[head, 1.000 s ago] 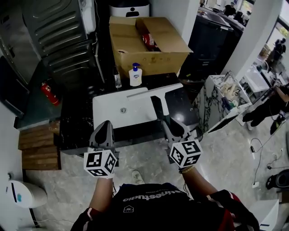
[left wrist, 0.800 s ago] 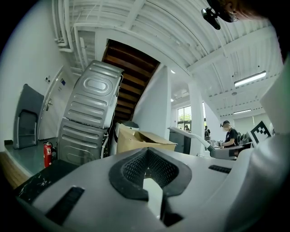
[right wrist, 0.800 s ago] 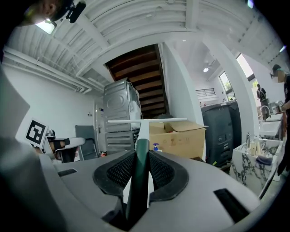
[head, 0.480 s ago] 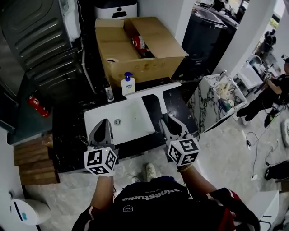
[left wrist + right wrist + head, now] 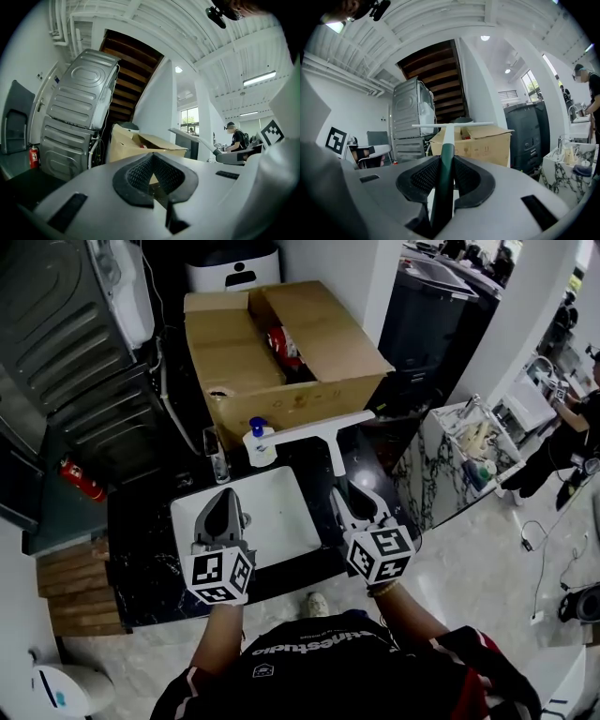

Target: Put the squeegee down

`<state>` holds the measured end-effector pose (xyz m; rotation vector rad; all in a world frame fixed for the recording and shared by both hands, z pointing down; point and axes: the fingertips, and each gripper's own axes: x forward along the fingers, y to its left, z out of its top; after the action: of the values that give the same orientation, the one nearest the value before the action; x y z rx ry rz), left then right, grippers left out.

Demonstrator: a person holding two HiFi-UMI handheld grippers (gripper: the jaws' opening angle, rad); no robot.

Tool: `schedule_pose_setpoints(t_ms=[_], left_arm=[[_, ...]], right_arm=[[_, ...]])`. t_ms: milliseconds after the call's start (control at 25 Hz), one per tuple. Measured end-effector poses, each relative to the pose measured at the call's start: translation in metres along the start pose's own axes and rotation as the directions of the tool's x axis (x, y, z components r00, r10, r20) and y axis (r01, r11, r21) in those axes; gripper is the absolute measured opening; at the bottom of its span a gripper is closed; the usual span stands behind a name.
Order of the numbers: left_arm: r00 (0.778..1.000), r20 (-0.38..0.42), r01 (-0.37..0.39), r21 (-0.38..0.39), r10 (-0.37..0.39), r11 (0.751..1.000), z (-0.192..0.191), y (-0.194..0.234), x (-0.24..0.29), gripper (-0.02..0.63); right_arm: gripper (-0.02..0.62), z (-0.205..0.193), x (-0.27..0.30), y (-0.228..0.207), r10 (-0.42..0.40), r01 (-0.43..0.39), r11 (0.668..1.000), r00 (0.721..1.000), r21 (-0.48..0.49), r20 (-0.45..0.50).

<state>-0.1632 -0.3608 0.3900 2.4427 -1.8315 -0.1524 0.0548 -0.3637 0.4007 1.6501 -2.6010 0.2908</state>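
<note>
In the head view, the right gripper (image 5: 354, 505) sits at about 5 o'clock from the picture's centre. Its jaws are clamped on the handle of the squeegee (image 5: 323, 429). The handle runs from the jaws toward 12 o'clock, and the white blade lies crosswise at the far end, just in front of the cardboard box (image 5: 281, 343). The squeegee is over the right part of the black counter (image 5: 141, 540), just to the 3 o'clock side of the white sink (image 5: 272, 521); whether the blade touches anything under it cannot be told. The left gripper (image 5: 225, 507) is at 7 o'clock over the sink's near left part, with a soap bottle (image 5: 259, 442) at 12 o'clock from it. A red fire extinguisher (image 5: 82, 480) lies at 9 o'clock beside a grey appliance (image 5: 66, 343). In the left gripper view, the left gripper (image 5: 154, 174) has its jaws together with nothing between them, and the box (image 5: 140, 145) shows beyond at 12 o'clock. In the right gripper view, the right gripper (image 5: 443, 180) has its pads pressed on either side of the squeegee's (image 5: 444, 164) dark green handle. The handle turns white farther out and ends in the level blade at 12 o'clock, in front of the box (image 5: 483, 143).
</note>
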Motion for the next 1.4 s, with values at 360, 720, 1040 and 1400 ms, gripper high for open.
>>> schedule_pose_setpoints(t_ms=[360, 720, 1040, 1400], left_arm=[[0.998, -0.049, 0.046, -0.027, -0.047, 0.999, -0.033, -0.014, 0.054, 0.012], [0.962, -0.177, 0.2, -0.063, -0.208, 0.978, -0.114, -0.099, 0.144, 0.012], [0.914, -0.294, 0.269, -0.081, -0.281, 0.96, -0.194, -0.15, 0.189, 0.012], [0.889, -0.352, 0.279, -0.089, -0.292, 0.956, -0.215, -0.161, 0.196, 0.012]], right_arm=[[0.124, -0.023, 0.026, -0.048, -0.071, 0.073, 0.997, 0.996, 0.034, -0.046], [0.124, -0.102, 0.044, -0.141, -0.206, 0.226, 0.971, 0.957, 0.082, -0.204], [0.124, -0.185, 0.043, -0.195, -0.279, 0.343, 0.931, 0.889, 0.125, -0.363], [0.126, -0.237, 0.04, -0.2, -0.277, 0.361, 0.93, 0.818, 0.075, -0.505]])
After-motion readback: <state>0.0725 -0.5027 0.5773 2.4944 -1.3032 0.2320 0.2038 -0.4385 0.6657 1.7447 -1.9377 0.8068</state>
